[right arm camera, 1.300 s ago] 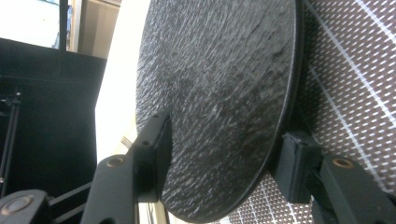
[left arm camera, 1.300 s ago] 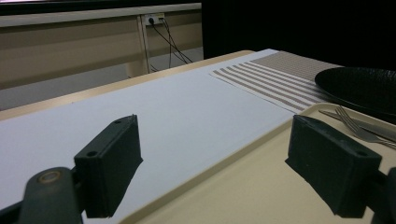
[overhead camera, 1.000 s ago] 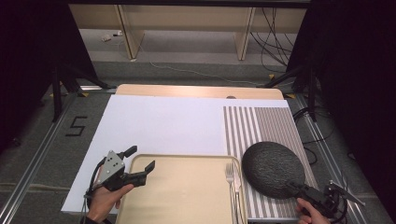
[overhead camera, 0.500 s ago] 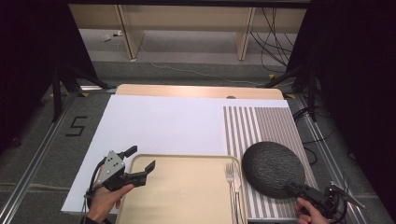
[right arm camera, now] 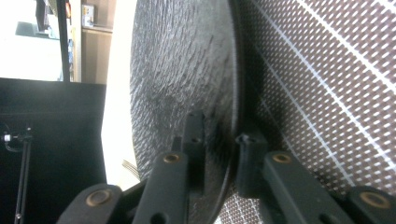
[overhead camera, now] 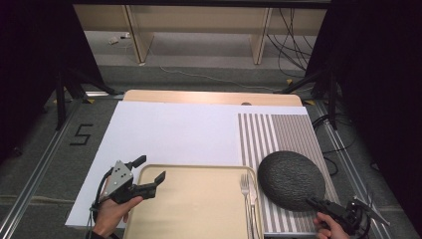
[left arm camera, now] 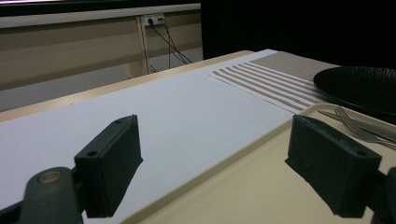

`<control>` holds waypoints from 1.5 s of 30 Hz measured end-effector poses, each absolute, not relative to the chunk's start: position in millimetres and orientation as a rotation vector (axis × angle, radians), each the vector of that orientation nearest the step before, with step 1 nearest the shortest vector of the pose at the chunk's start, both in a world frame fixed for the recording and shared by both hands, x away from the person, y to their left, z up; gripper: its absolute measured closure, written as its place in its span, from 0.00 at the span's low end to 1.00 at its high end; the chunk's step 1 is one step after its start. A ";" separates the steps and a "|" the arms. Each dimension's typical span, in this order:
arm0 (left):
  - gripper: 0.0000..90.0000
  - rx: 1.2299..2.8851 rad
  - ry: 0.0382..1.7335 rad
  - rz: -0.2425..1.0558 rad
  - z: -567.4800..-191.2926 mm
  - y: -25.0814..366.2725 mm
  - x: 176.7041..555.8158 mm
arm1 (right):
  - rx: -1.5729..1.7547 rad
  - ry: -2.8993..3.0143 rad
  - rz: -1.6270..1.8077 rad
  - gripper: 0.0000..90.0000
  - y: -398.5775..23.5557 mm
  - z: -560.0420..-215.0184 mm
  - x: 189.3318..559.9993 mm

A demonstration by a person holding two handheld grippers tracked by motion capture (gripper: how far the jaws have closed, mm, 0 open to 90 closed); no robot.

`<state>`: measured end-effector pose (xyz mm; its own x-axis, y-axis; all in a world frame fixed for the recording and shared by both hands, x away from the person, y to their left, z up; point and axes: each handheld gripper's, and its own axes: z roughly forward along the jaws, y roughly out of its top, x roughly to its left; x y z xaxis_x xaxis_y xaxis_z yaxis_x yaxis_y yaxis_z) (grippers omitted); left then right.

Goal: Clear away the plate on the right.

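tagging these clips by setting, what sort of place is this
Most likely a lab or recording studio with a mock dining setup, not a real dining room. A table carries a tray, striped placemat and dark plate, while black curtains, loose cables and a taped floor number surround it.

Right gripper (right arm camera: 219, 140) jaws just drawn together, now clamped on the near rim of the dark plate (overhead camera: 291, 179) at about five o'clock of it: one pad on the textured upper face, the other under the rim.
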<state>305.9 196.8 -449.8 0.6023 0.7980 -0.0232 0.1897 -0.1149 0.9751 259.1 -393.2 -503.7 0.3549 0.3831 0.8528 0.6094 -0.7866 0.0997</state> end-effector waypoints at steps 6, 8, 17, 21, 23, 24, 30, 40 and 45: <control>0.19 1.641 0.834 0.637 -449.8 196.6 306.0 | -2.354 -0.888 -1.467 0.94 -393.5 -504.5 257.8; 0.19 1.641 0.834 0.637 -449.8 196.5 306.0 | -2.348 -0.888 -1.444 0.95 -395.2 -502.3 257.7; 0.19 1.637 0.839 0.637 -449.7 197.2 306.2 | -2.333 -0.867 -1.510 0.96 -395.6 -504.4 257.5; 0.19 1.635 0.838 0.635 -449.8 197.1 306.3 | -2.320 -0.806 -1.526 0.96 -395.2 -501.4 258.8; 0.19 1.635 0.837 0.635 -449.8 197.0 306.1 | -2.318 -0.802 -1.527 0.96 -395.1 -500.5 258.7; 0.19 1.635 0.837 0.635 -449.6 197.1 306.0 | -2.319 -0.836 -1.525 0.96 -395.4 -501.9 257.6; 0.19 1.633 0.838 0.636 -449.3 197.6 306.0 | -2.321 -0.803 -1.572 0.96 -398.5 -500.7 254.5; 0.19 1.632 0.837 0.638 -449.2 198.0 306.3 | -2.272 -0.773 -1.635 0.96 -394.2 -496.1 252.2; 0.19 1.630 0.837 0.639 -449.0 198.1 306.3 | -2.229 -0.749 -1.670 0.96 -387.6 -492.8 250.8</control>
<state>306.3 198.1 -449.0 0.5993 0.8001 -0.0257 0.1863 -0.1082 0.9765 250.8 -387.6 -492.8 0.2079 0.2477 0.9463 0.5422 -0.8344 0.0993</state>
